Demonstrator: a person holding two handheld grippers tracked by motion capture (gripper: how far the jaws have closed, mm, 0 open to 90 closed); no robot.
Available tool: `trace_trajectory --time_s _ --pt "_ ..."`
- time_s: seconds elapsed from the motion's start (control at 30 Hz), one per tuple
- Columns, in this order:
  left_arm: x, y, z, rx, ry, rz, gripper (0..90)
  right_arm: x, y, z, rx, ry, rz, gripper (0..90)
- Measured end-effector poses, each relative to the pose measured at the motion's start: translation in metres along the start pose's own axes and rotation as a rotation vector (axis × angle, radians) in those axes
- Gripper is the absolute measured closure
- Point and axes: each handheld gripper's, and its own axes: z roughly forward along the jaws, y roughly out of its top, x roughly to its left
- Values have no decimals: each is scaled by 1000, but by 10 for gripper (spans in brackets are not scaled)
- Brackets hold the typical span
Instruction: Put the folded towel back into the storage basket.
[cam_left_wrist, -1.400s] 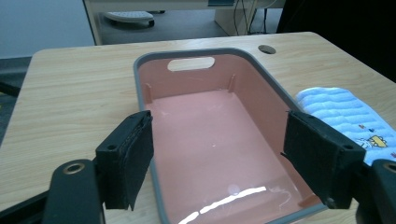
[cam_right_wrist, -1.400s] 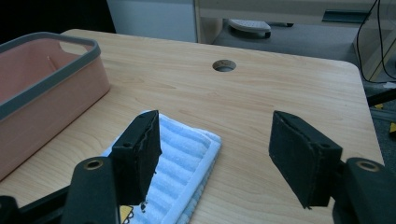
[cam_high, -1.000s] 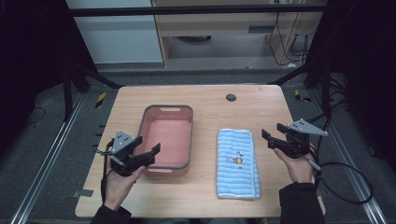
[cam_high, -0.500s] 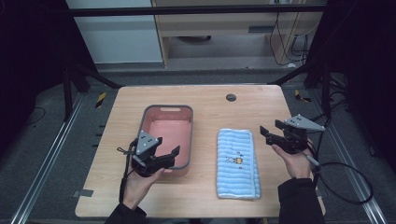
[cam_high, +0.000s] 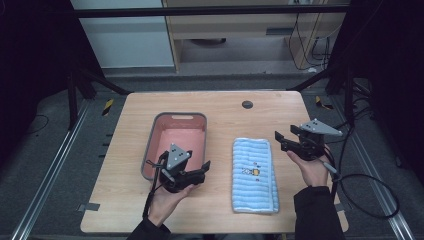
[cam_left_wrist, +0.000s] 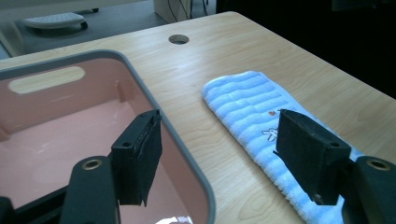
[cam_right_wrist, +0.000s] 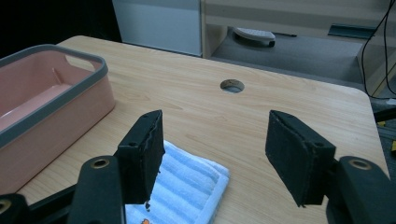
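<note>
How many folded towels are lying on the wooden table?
1. The folded light-blue striped terry towel lies flat on the light wooden table, right of the pink plastic bin with a grey rim and apart from it. The bin looks empty, so nothing seems hidden there.

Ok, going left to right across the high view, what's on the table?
Pink bin → left gripper → blue towel → right gripper.

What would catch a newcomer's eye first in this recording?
The pink bin with a grey rim sits left of centre on the wooden table, and a folded blue striped towel lies to its right. The left gripper hovers at the bin's near right corner, jaws open; the right gripper hangs open beside the towel's far end.
</note>
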Motion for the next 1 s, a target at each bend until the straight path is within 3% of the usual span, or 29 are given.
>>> trace_trajectory --time_s 0.53,1.0 --pt "-40 -11 31 44 -70 27 341 0 2 18 25 7 -1 405" --pt "-59 -28 49 81 -104 31 377 -6 -3 34 49 -2 1 434"
